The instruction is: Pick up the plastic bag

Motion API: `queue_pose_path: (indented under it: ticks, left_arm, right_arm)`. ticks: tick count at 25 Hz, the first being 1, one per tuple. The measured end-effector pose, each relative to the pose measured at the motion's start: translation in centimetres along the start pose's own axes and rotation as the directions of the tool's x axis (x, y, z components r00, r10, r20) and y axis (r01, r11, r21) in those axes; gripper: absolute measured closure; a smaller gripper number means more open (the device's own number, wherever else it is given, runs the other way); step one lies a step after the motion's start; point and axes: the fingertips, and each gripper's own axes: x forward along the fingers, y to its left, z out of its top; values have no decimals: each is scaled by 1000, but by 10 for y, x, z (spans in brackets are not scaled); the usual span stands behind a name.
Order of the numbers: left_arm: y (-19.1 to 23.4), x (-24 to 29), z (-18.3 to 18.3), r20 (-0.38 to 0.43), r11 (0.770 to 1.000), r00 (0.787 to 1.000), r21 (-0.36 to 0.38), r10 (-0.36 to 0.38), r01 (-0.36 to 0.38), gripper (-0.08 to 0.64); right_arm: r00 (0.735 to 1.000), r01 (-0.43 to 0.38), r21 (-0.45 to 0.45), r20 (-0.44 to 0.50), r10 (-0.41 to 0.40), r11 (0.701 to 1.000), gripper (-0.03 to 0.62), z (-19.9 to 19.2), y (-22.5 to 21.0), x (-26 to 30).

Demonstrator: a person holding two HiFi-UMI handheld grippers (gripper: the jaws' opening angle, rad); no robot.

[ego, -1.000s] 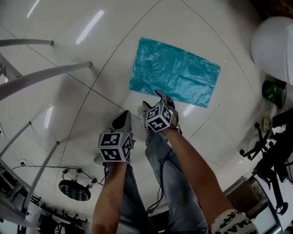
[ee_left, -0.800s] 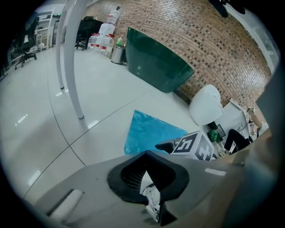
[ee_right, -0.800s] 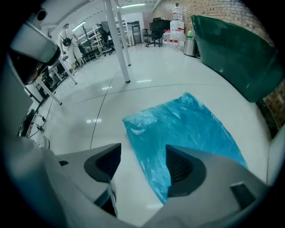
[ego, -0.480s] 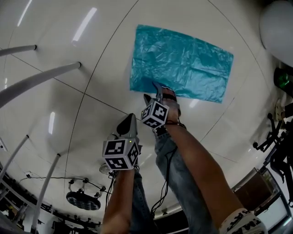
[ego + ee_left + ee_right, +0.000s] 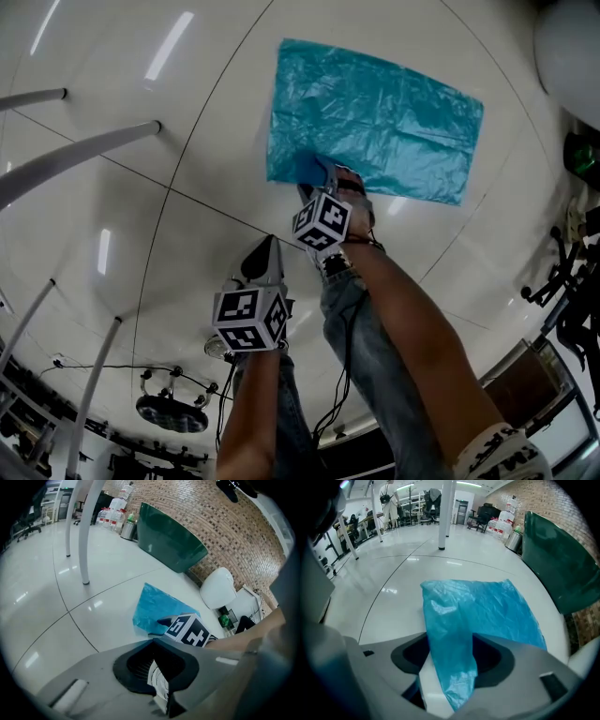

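A teal plastic bag (image 5: pixel 375 117) lies flat on the glossy white floor. My right gripper (image 5: pixel 316 174) is down at its near left corner, and that corner is lifted off the floor. In the right gripper view the bag (image 5: pixel 487 616) runs as a folded strip straight down between the jaws of the right gripper (image 5: pixel 450 672). The jaws are closing around it but still stand wide. My left gripper (image 5: pixel 263 251) hovers lower left of the bag, away from it, its jaws together and empty. The left gripper view shows the bag (image 5: pixel 154 609) and the right gripper's marker cube (image 5: pixel 190 630).
White table legs (image 5: pixel 75 161) slant across the left. A white rounded object (image 5: pixel 574 47) sits at the top right, with a black chair base (image 5: pixel 553 281) below it. A green bin (image 5: pixel 173 541) stands by the brick wall. Cables and a round stand (image 5: pixel 171 410) lie near my feet.
My right gripper moved forward to the bag's near left corner and got the corner between its jaws, lifting it. The left gripper stayed roughly where it was.
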Motion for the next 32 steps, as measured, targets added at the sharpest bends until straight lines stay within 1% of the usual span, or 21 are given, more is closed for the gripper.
queue_pose_path:
  ticks: [1,2,3,4,5,7,10,12,14,17,20,21,23,25,27,30,32]
  left_arm:
    - [0,-1,0,-1,1000,1000,-2,1,-1,560]
    - [0,-3,0,-1,1000,1000,-4,2,-2,560]
    - [-1,-5,1,-1,1000,1000,-4,3,-3,560]
    - [-2,-8,2,1,1000,1000,-4,3,-3,560]
    - [-3,-11,4,3,1000,1000,-3,2,-2,560]
    - [-6,-17,11,8,1000,1000,5,-1,1,560]
    - [-12,-29,27,23,1000,1000,15,-2,2,560]
    - [-19,-40,40,36,1000,999,17,1,-1,560]
    - [-30,-56,55,46,1000,999,27,0,-2,560]
    - [-57,-96,83,84,999,996,37,-7,4,560]
    - [-92,-149,115,138,1000,990,21,-16,13,560]
    - [-103,-168,127,156,1000,988,22,-18,15,560]
    - [-124,-205,151,190,999,981,34,-24,17,560]
    - [-148,-241,171,217,999,976,49,-30,20,560]
    - [-172,-270,194,248,998,968,64,-34,19,560]
    - [-199,-311,236,317,996,948,90,-35,7,560]
    - [-215,-346,257,350,994,935,113,-47,7,560]
  right_arm:
    - [1000,-7,-4,-3,7,1000,316,0,1,0]
    - [1000,-6,-4,-6,6,1000,369,0,1,-1]
    - [1000,-1,-1,-8,1,1000,505,1,1,-2]
    - [1000,0,6,-8,0,1000,518,1,1,-5]
    - [1000,-5,18,-7,5,1000,568,2,1,-8]
    - [1000,-27,47,-3,27,999,587,5,0,-17]
    - [998,-56,122,26,53,991,592,15,-8,-39]
    - [996,-70,218,68,57,973,591,24,-22,-63]
    - [992,-81,338,123,42,938,589,33,-40,-95]
    - [977,-115,481,211,12,869,591,48,-66,-156]
    - [964,-168,563,265,15,809,591,58,-80,-229]
    - [958,-191,578,286,22,793,591,68,-84,-254]
    - [937,-243,587,348,29,773,591,94,-93,-308]
    - [911,-277,582,412,16,765,589,119,-104,-365]
    - [882,-296,561,472,-5,773,589,141,-120,-419]
    - [829,-309,511,559,-37,802,589,181,-149,-492]
    - [805,-288,487,590,-67,824,589,203,-162,-541]
